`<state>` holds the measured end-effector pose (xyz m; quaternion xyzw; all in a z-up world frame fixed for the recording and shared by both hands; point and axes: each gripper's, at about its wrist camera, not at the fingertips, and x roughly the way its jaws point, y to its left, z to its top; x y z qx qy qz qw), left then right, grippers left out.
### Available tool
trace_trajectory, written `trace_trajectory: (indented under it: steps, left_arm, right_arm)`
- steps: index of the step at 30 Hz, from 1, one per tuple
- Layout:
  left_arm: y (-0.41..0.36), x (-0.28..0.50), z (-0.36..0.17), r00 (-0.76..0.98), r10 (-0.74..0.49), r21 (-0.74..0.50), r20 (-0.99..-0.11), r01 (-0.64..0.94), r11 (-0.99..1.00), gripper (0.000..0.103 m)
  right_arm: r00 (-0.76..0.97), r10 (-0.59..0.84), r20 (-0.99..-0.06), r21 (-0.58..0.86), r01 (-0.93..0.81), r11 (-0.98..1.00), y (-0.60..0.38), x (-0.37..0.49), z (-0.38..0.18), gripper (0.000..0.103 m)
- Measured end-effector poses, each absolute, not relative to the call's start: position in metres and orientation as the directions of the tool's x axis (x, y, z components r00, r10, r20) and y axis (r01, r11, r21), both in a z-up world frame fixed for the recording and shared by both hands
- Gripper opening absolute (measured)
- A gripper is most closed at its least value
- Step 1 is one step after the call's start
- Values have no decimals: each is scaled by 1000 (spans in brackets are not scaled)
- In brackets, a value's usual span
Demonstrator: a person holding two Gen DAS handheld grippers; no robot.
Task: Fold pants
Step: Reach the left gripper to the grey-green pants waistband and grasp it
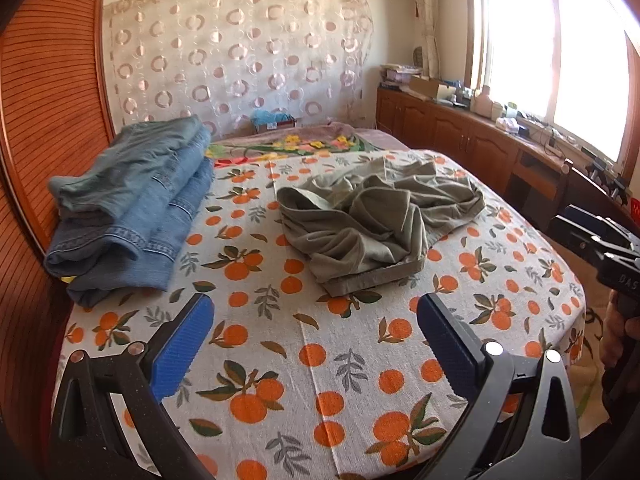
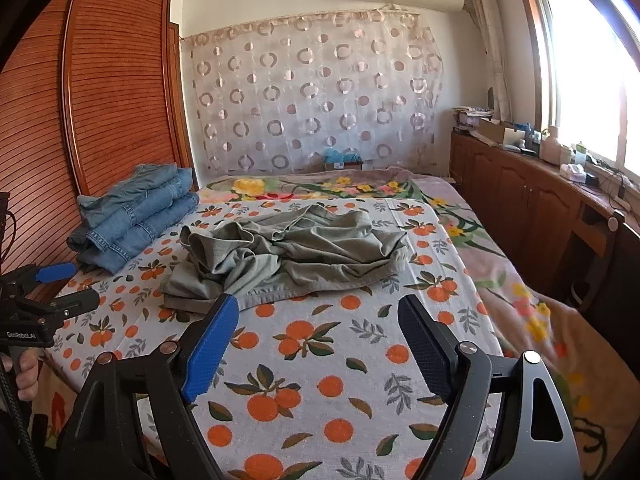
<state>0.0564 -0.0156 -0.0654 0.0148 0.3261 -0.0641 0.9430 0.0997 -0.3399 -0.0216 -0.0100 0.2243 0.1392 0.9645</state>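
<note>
I have the olive pants [image 1: 372,220] lying in a crumpled heap on the orange-print sheet [image 1: 304,360], well right of the stack of folded jeans [image 1: 132,208], which I'll use as my landmark. From the right wrist view the heap sits right of and nearer than that jeans stack, with one leg end sticking out toward the near left corner. My left claw [image 1: 316,344] is wide open with nothing between the blue pads, hovering over bare sheet just short of the pants' near hem. My right claw [image 2: 320,344] is also open and empty, pointing at the heap's near edge; its left pad tip overlaps the fabric edge in the picture but I can't tell if it touches. The pants look like thin woven cotton: light, limp, no stiffness, lots of soft creases, so I judge they'll drape and sag from any pinch point and won't hold a shape until laid flat. Not slippery, nothing fragile. The sheet underneath is loose cloth too, so a low pinch could grab both layers; I'd keep the pads just on the trouser fabric. Best holds, I think: the stitched hem of the leg nearest me, which is the thickest firm edge, and the waistband, which seems to be on the far side from the jeans stack, though the bunching hides exactly where. Nothing is folded yet; the heap needs spreading flat first.
</note>
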Motion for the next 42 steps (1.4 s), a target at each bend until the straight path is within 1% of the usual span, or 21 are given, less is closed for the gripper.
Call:
trace_trajectory:
  steps: [3, 7, 12, 14, 16, 19, 20, 21, 22, 23, 25, 31, 39, 42]
  left_arm:
    - [-20, 72, -79, 746, -134, -20, -652, 160, 987, 99]
    - [-29, 92, -97, 701, -145, -12, -698, 192, 981, 92]
    - [-37, 112, -112, 662, -154, -9, -734, 217, 976, 76]
    - [-40, 119, -116, 641, -166, -14, -750, 236, 972, 66]
    - [-43, 127, -120, 614, -182, -25, -768, 256, 966, 58]
    - [-47, 138, -123, 598, -188, -24, -779, 272, 962, 55]
    - [-48, 140, -123, 601, -181, -14, -778, 272, 962, 50]
    - [-50, 143, -123, 602, -177, -8, -779, 273, 962, 47]
    - [-49, 146, -122, 601, -183, -13, -778, 276, 961, 39]
    - [-48, 148, -122, 599, -197, -30, -776, 277, 960, 27]
    - [-40, 149, -118, 597, -226, -80, -769, 261, 962, 16]
    - [-32, 129, -83, 668, -243, -74, -704, 271, 960, 11]
    - [-28, 105, -32, 719, -288, -85, -633, 305, 949, 9]
    - [-28, 90, -5, 742, -311, -81, -594, 329, 941, 9]
  right_arm:
    - [858, 255, -446, 39, -266, 963, -342, 100, -22, 83]
    - [855, 246, -457, 34, -260, 965, -344, 102, -22, 83]
    - [850, 240, -469, 34, -254, 967, -347, 101, -22, 83]
    - [849, 239, -471, 34, -254, 967, -347, 100, -22, 83]
    - [847, 239, -474, 34, -254, 967, -346, 99, -21, 83]
    - [847, 242, -473, 36, -256, 966, -343, 104, -22, 83]
    - [846, 243, -474, 36, -257, 966, -343, 106, -22, 83]
    - [846, 243, -475, 36, -257, 966, -343, 106, -22, 83]
    - [845, 245, -476, 38, -258, 965, -344, 110, -21, 83]
    - [845, 245, -476, 38, -258, 965, -345, 111, -21, 83]
    - [845, 243, -476, 37, -257, 966, -346, 111, -21, 83]
    - [845, 231, -482, 36, -244, 969, -350, 117, -20, 83]
    - [851, 229, -472, 30, -244, 969, -348, 114, -13, 83]
    - [854, 236, -464, 33, -250, 968, -347, 112, -9, 83]
